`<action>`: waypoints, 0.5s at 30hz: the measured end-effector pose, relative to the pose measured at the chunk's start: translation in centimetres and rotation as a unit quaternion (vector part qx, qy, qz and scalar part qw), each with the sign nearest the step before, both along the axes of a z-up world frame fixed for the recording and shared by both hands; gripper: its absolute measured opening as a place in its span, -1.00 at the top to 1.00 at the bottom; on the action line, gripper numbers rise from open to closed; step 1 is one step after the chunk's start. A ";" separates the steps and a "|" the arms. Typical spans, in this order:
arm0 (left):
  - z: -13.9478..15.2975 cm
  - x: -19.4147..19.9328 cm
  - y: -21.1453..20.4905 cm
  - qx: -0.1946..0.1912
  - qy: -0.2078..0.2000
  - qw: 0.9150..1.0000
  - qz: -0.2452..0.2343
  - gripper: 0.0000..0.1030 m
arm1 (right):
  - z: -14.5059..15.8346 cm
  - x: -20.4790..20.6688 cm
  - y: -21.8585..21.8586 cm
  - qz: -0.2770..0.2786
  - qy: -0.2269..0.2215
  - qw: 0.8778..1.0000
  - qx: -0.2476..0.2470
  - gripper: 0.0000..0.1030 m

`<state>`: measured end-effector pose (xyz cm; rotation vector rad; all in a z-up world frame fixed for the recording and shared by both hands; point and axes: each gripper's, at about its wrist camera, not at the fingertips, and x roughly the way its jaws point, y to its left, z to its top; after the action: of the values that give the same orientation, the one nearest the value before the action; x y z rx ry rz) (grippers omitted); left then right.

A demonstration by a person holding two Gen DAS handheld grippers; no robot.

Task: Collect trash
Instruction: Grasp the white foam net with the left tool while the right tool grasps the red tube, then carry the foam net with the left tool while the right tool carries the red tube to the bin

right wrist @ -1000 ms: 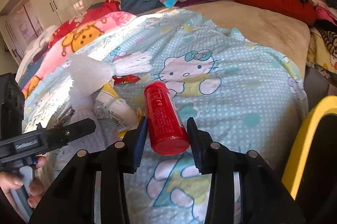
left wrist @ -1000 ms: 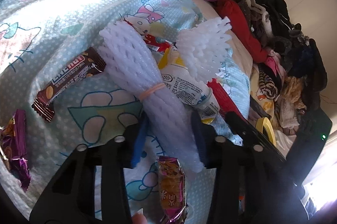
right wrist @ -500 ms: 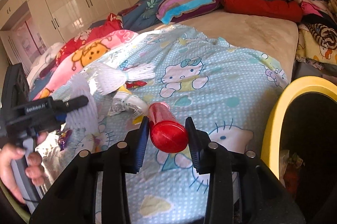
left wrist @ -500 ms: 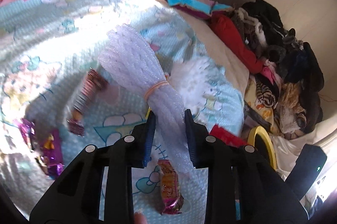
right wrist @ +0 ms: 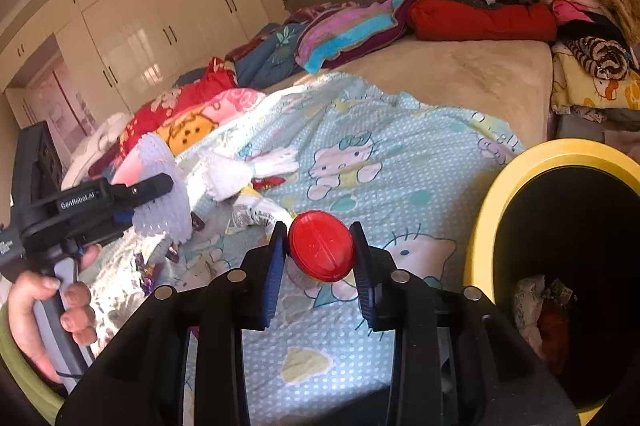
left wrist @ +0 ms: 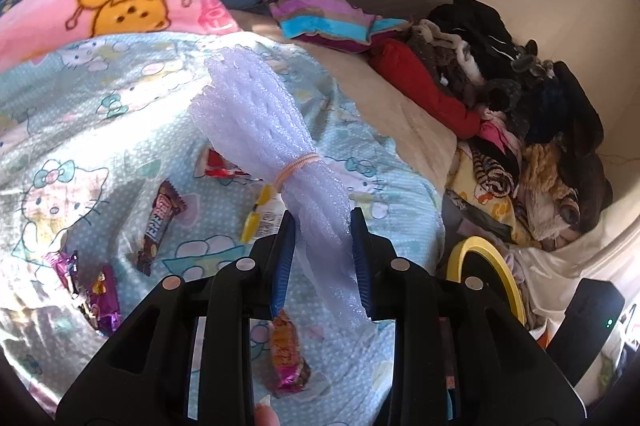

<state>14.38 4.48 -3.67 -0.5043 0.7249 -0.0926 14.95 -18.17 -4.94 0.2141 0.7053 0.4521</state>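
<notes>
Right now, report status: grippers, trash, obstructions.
Left gripper shut on foam net bundle. Right gripper closing on red can. Yellow-rimmed bin beside the bed, path clear. Wrappers remain on blanket.

Foam net bundle (left wrist: 276, 145): white, banded with a tan elastic, raised off the blanket, clamped at its lower end.
Red can (right wrist: 321, 250): cylindrical, end-on, gripped above the blanket.
Candy wrappers (left wrist: 160, 226): scattered flat.
Bin (right wrist: 492, 226): yellow-rimmed, beside the bed.

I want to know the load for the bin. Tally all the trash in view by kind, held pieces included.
Foam nets: 2
Wrappers: 5
Can: 1
Bottle: 1
Total: 9
</notes>
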 end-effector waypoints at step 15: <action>2.4 -1.0 -4.9 0.023 -0.031 0.998 -0.059 0.59 | 3.1 -1.5 -3.4 -0.029 -0.034 0.999 0.026 0.41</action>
<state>13.36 -0.42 -1.25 -0.4136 0.6944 -0.2001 13.48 -21.60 -1.85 0.2668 0.6193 0.4202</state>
